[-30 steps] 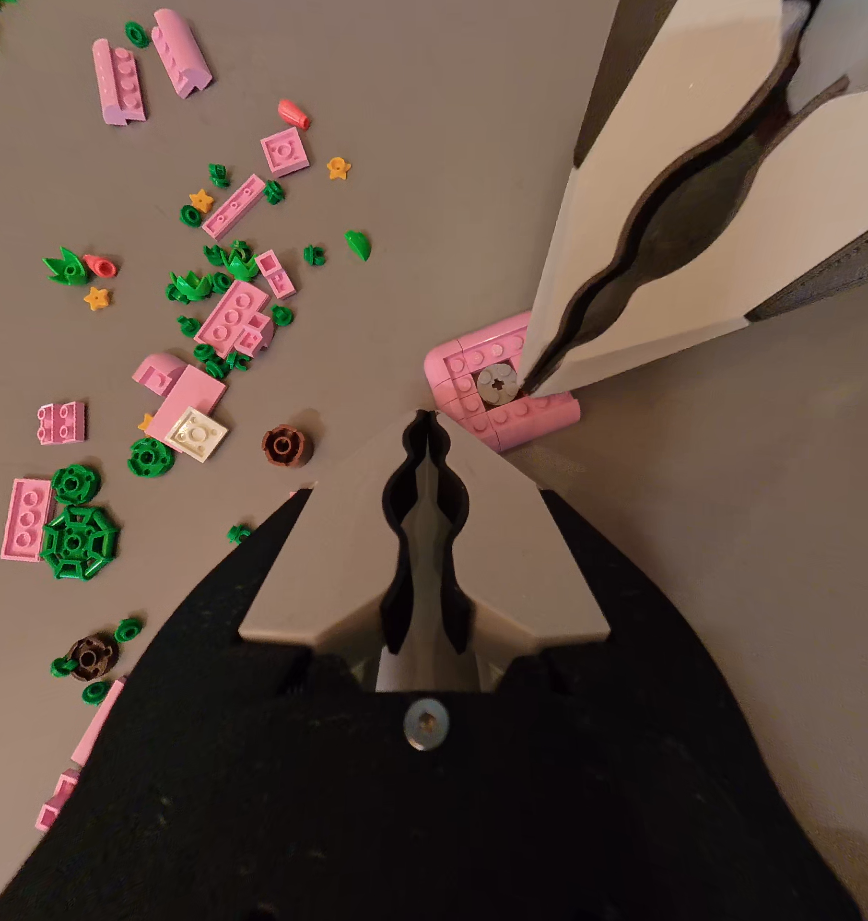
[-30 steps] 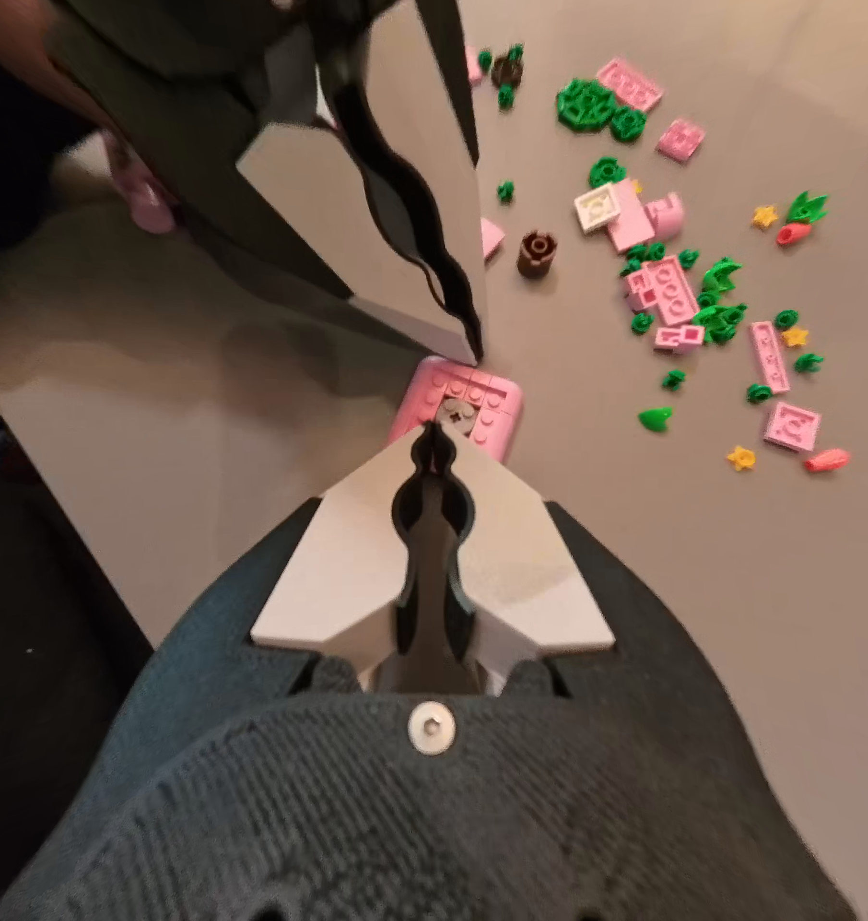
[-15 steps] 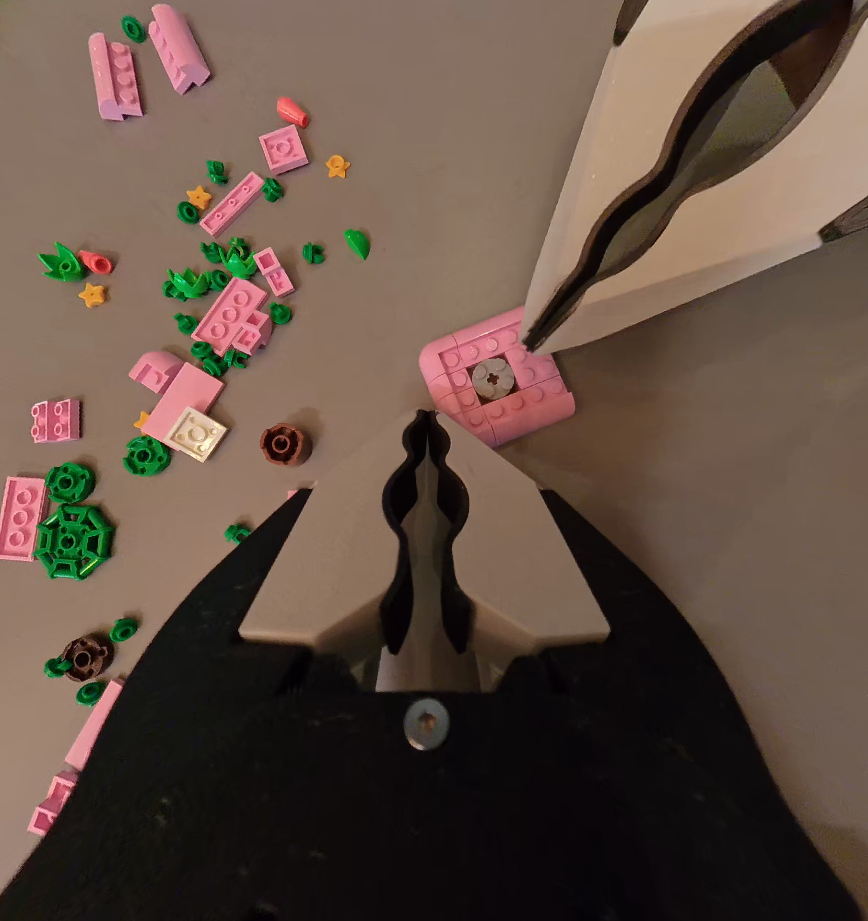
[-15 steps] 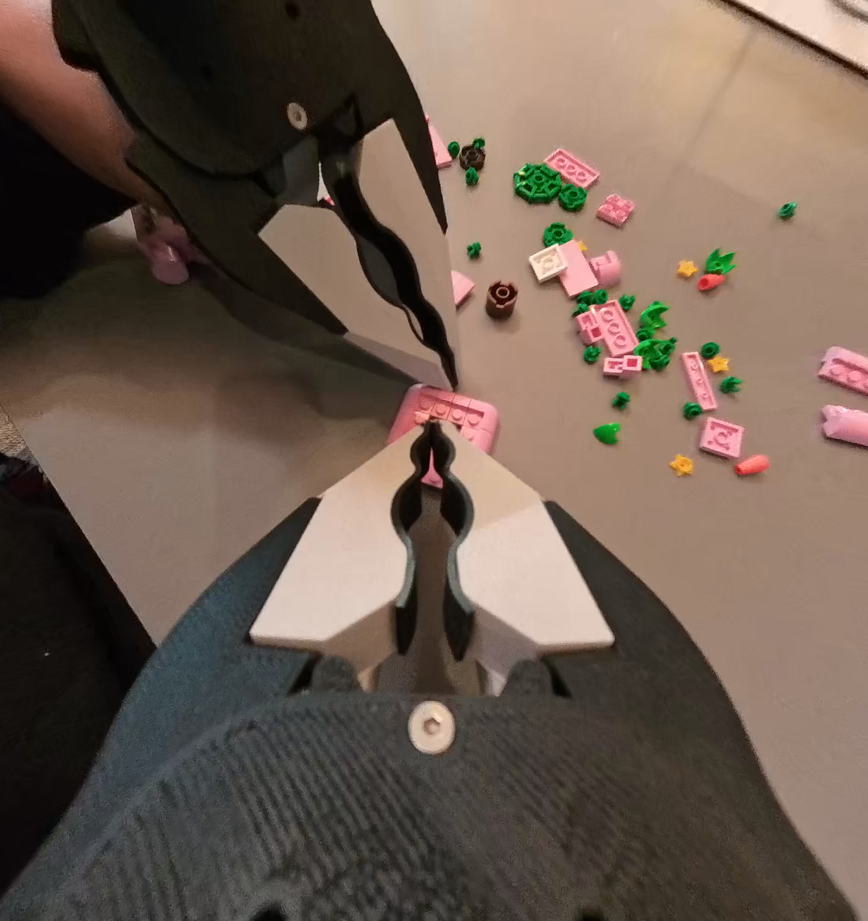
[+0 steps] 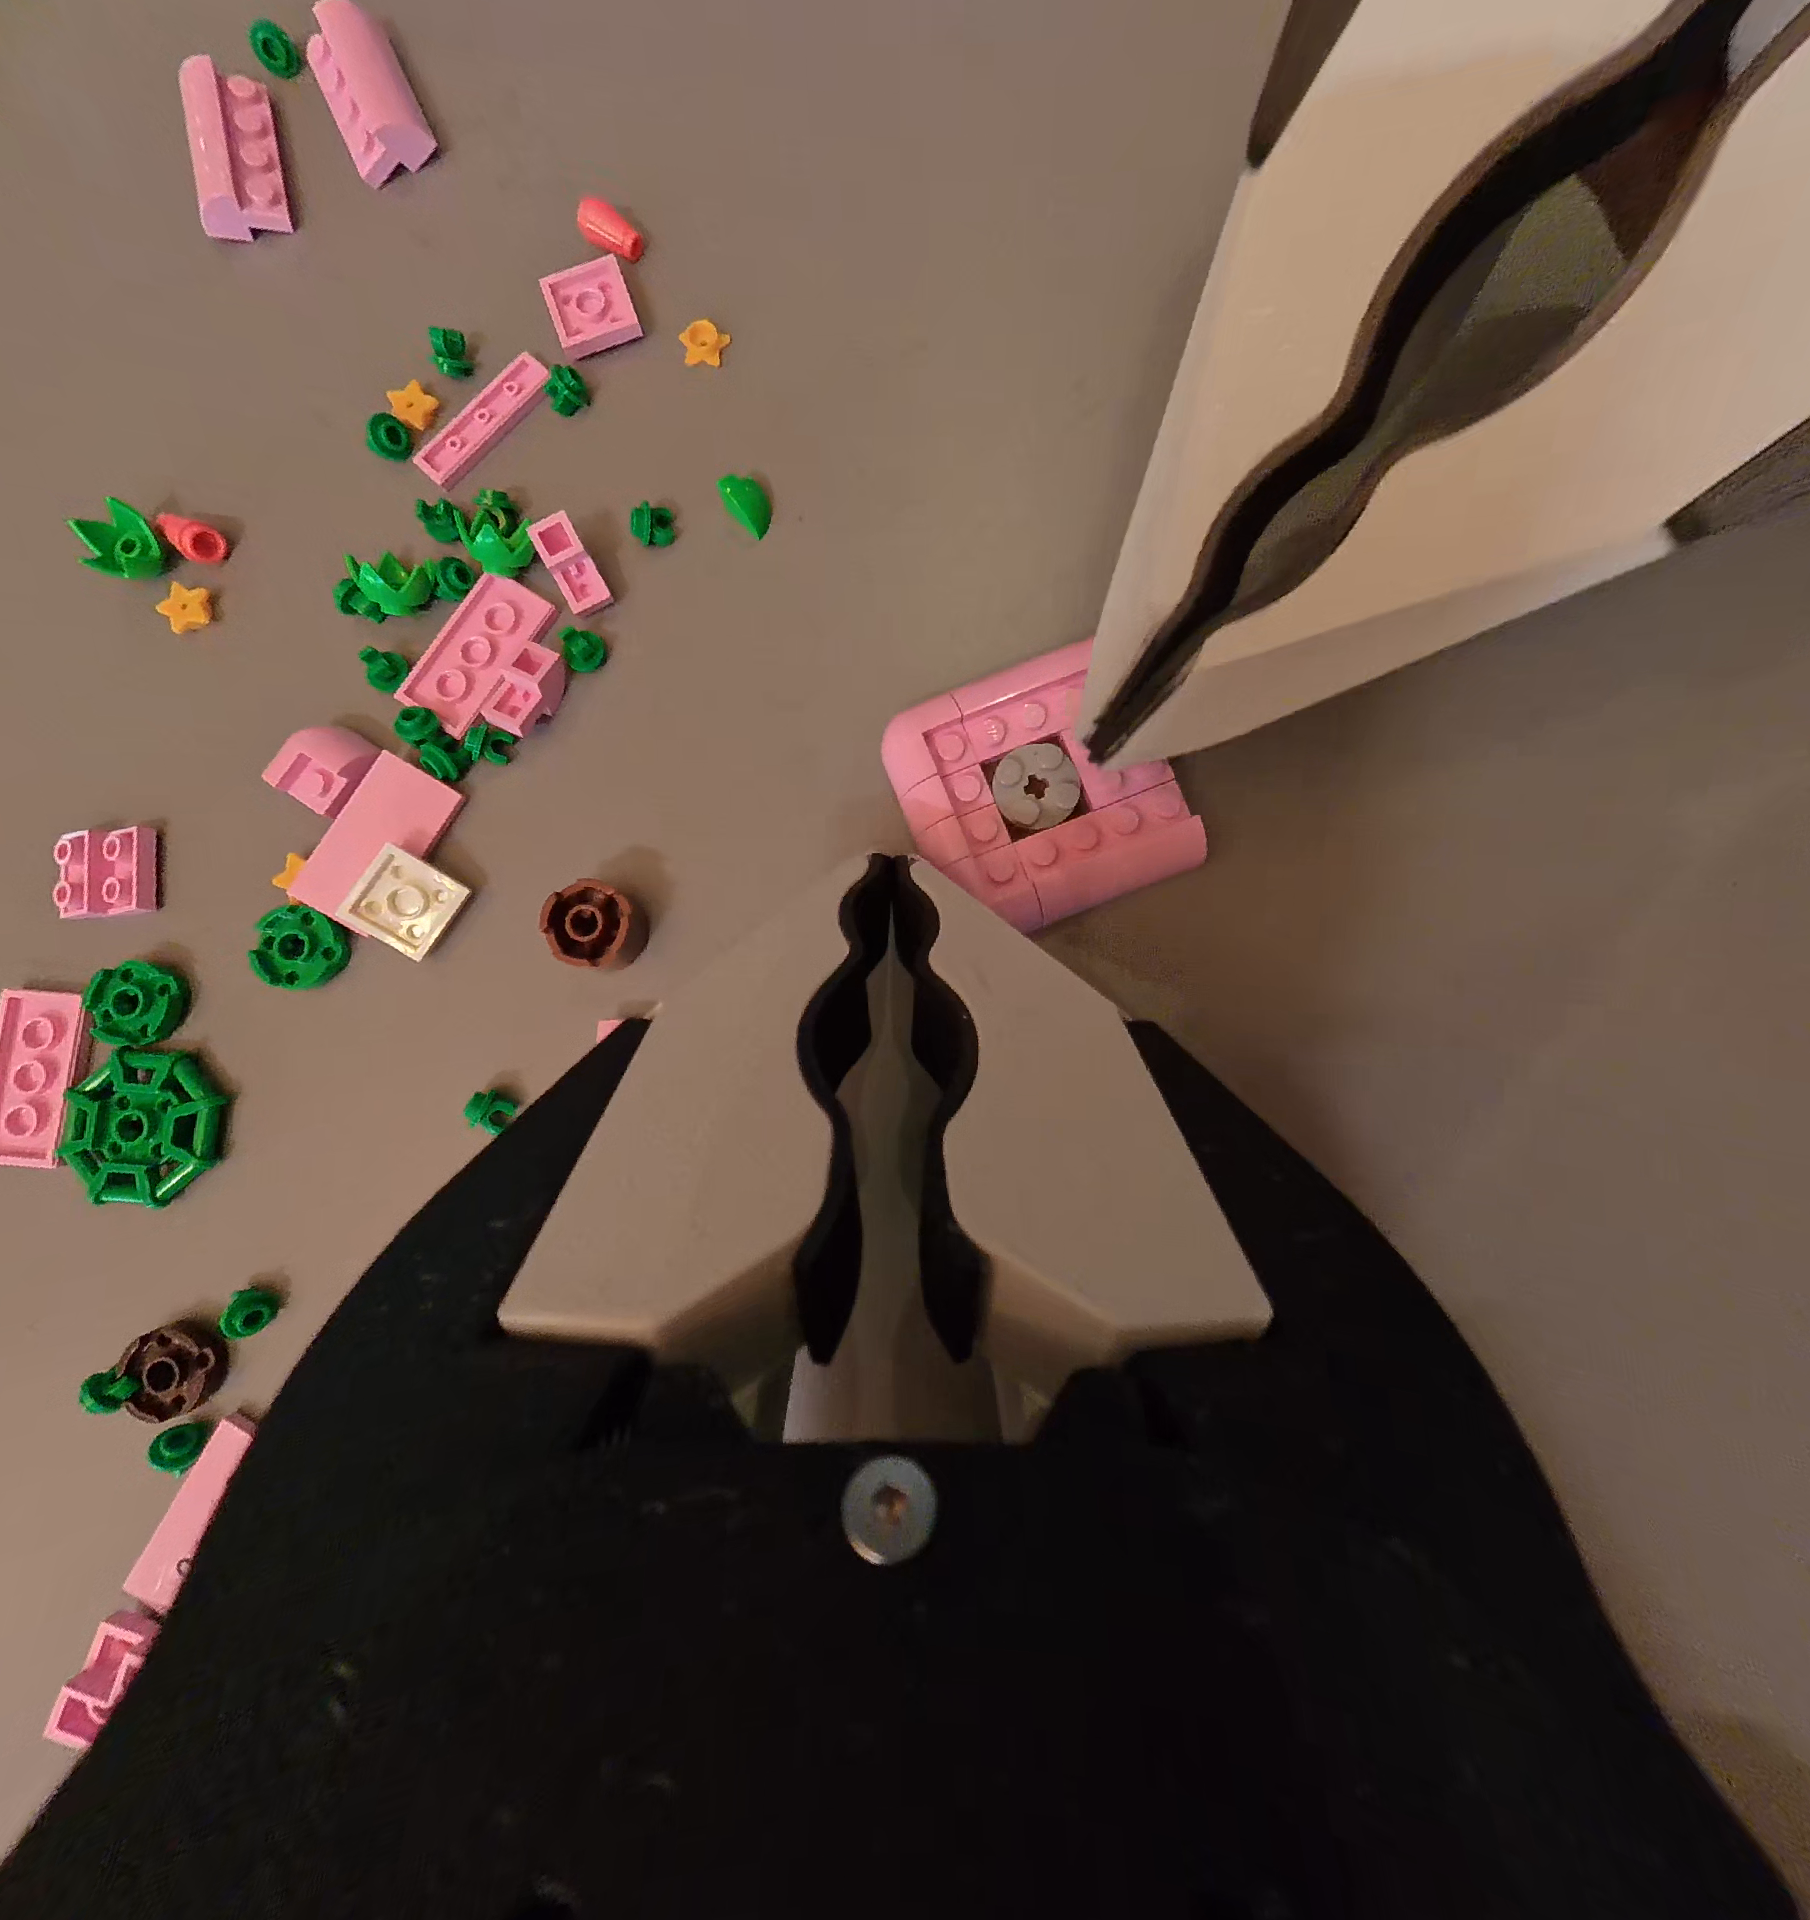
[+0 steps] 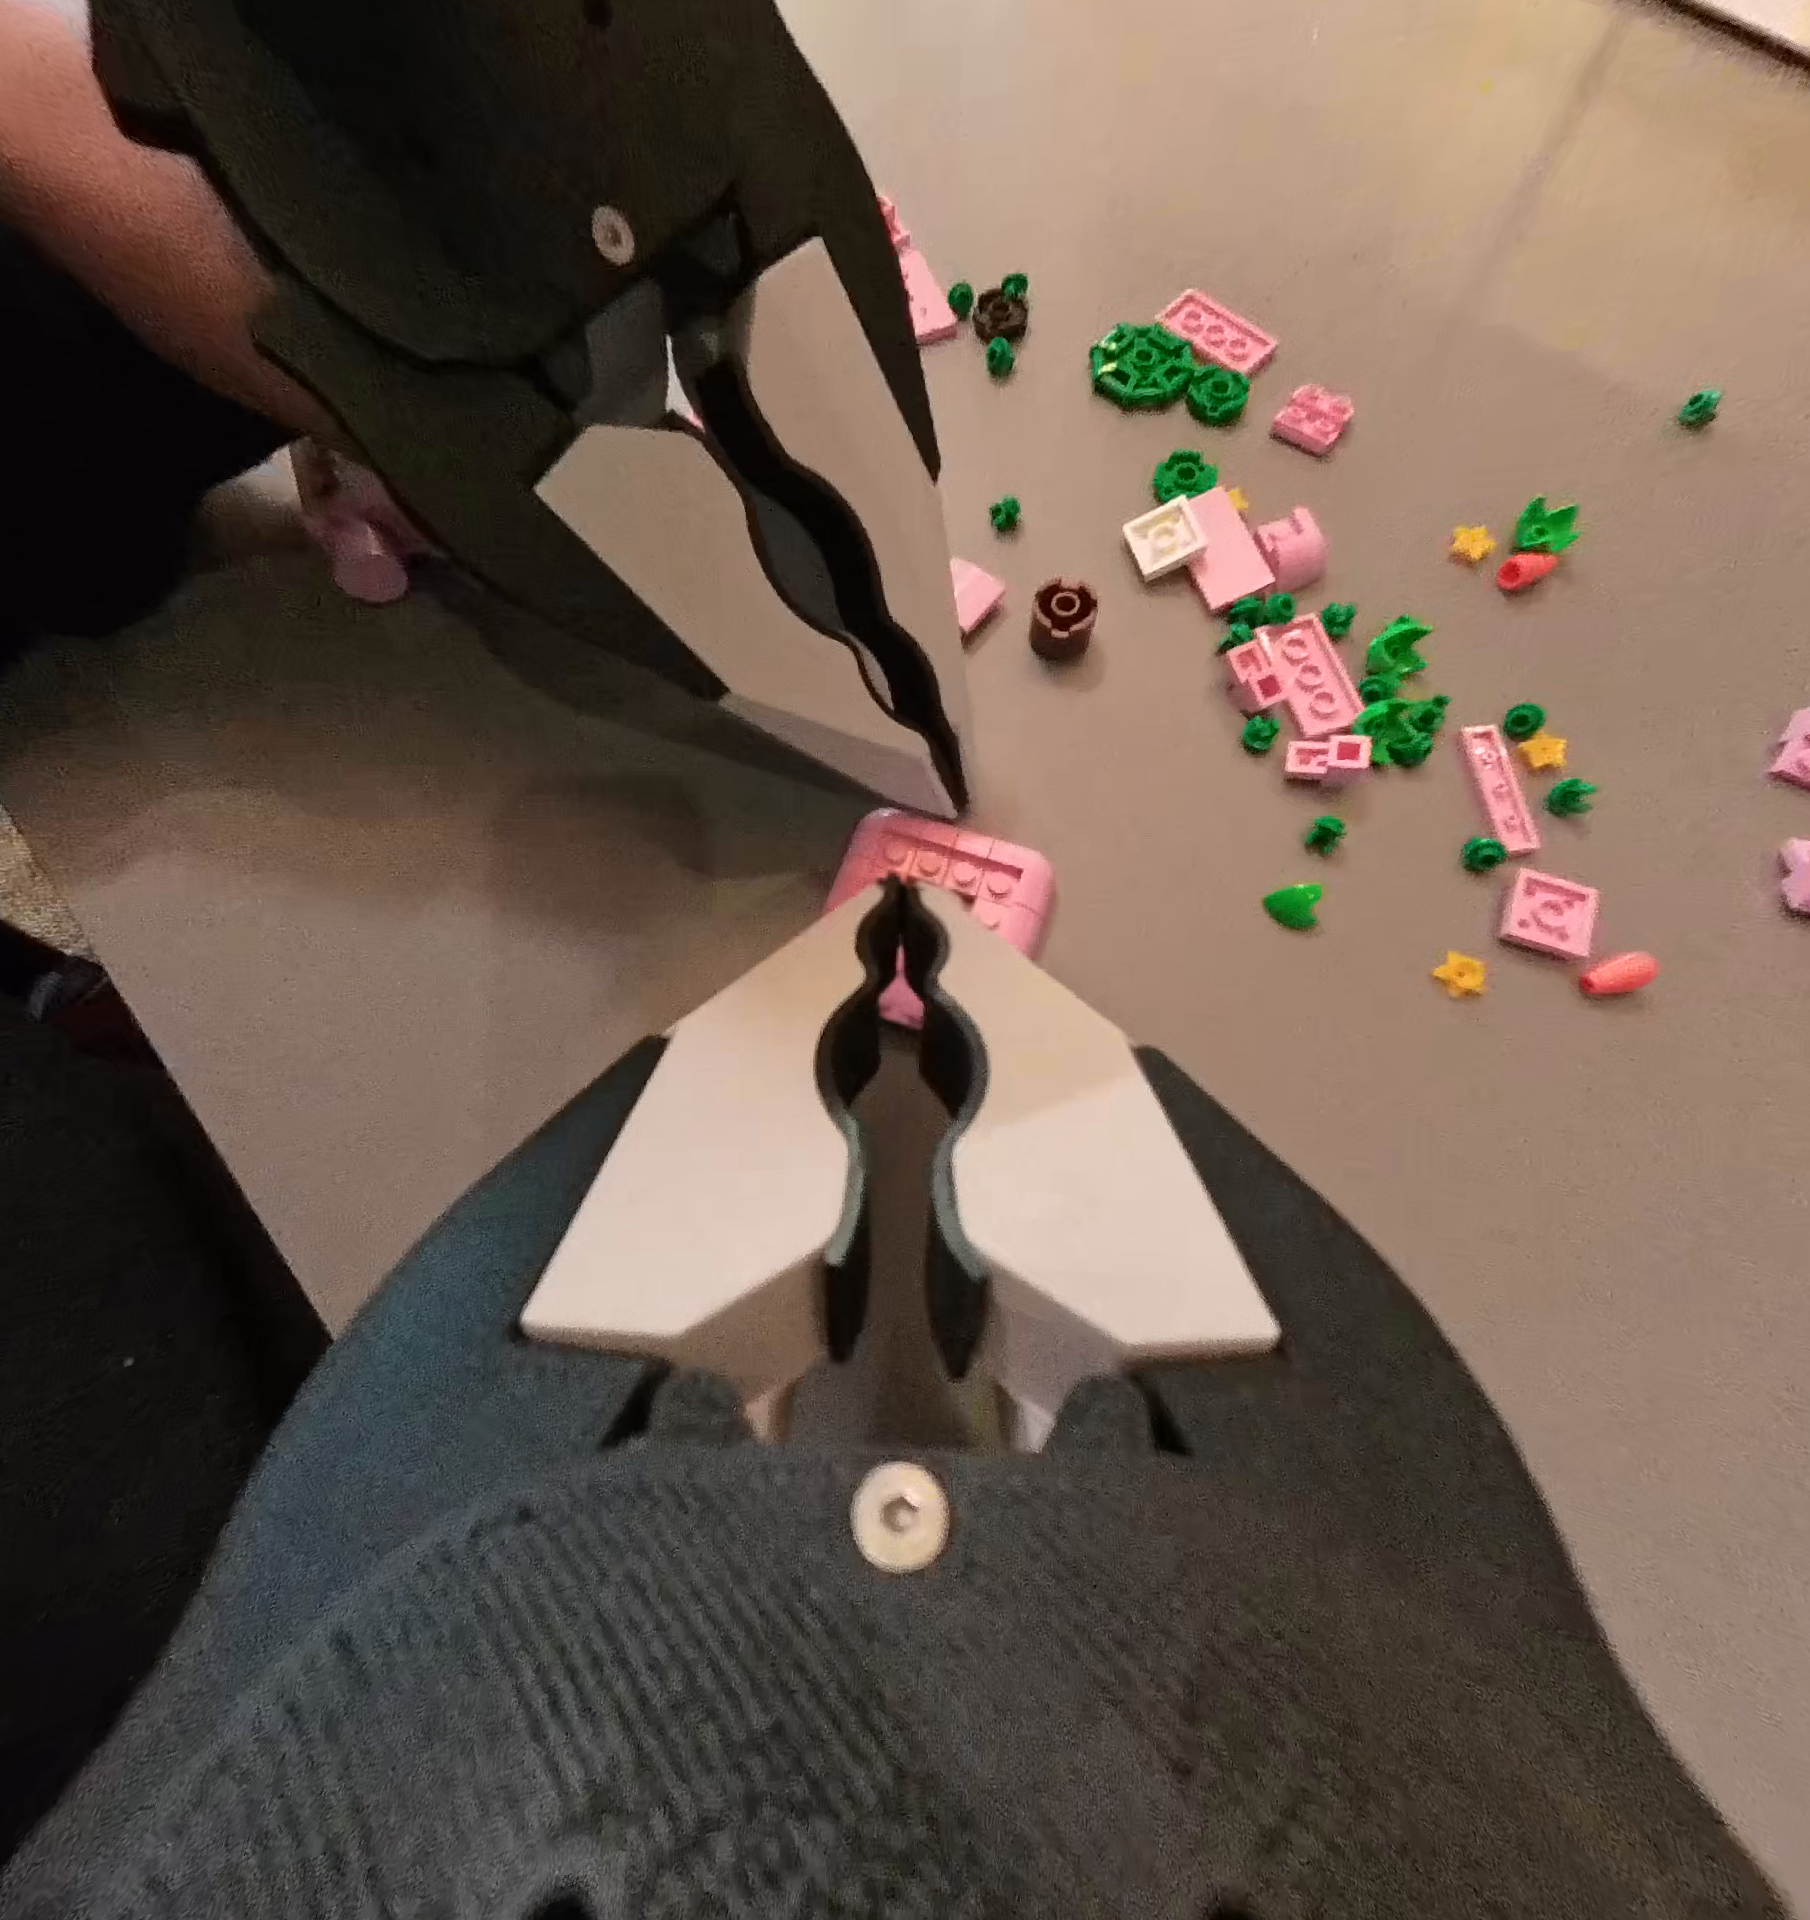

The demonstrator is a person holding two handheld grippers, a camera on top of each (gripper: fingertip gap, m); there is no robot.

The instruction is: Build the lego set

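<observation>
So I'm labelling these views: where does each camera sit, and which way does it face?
Left wrist view: on the left hand-held gripper, looking down at the pink base; its shut fingers show.
Right wrist view: on the right hand-held gripper, facing the base from the opposite side; a forearm shows.
Shared: base, loose bricks, each other's gripper.

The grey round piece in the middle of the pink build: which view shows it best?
The left wrist view: the grey round piece sits unobstructed in the pink build. In the right wrist view the right gripper covers it.
</observation>
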